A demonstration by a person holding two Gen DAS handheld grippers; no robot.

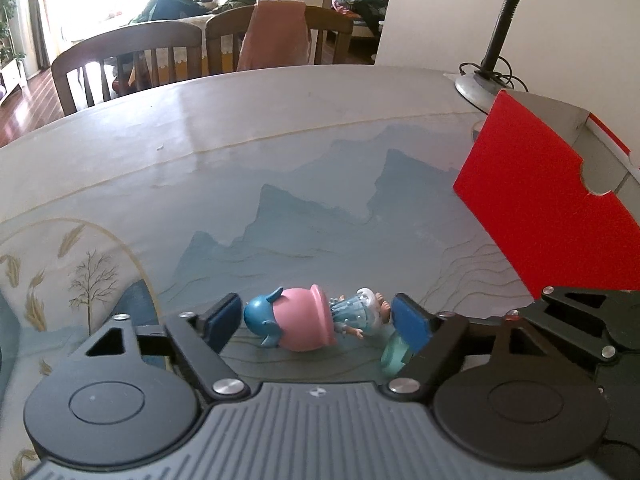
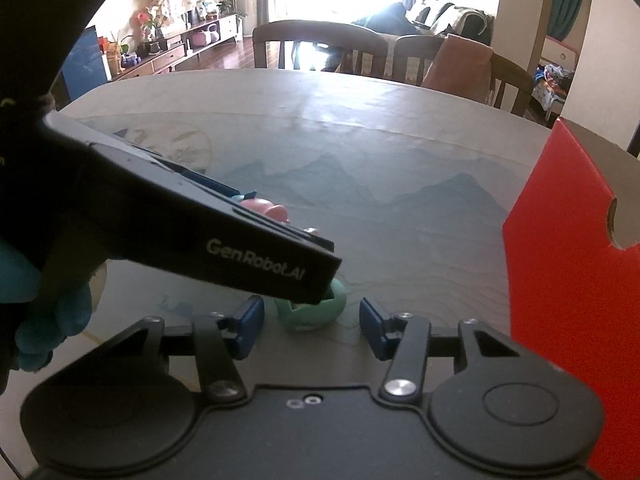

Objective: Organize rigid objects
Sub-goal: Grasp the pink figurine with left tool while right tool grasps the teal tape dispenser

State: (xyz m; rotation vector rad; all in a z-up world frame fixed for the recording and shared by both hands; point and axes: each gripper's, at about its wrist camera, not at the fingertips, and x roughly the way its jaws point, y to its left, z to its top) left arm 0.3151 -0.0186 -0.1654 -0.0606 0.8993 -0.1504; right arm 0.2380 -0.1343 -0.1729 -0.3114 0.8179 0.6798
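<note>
Straddling the figurine, the left gripper is held low over the table with its jaws apart; a pad is seen near each end of the toy, but neither can be said to press on it, so nothing is judged gripped yet. The figurine lies on its side, blue-and-pink head toward the left pad, feet toward the right, which puts its long axis across the jaws. The right gripper is likewise open, its blue pads set either side of the green base, with gaps visible on both sides. The base rests on the mat, partly hidden under the left gripper's body, just beside the figurine's feet. The two tools are crowded together because the two pieces lie so close. A red box stands open at the right, probably meant to receive them.
</note>
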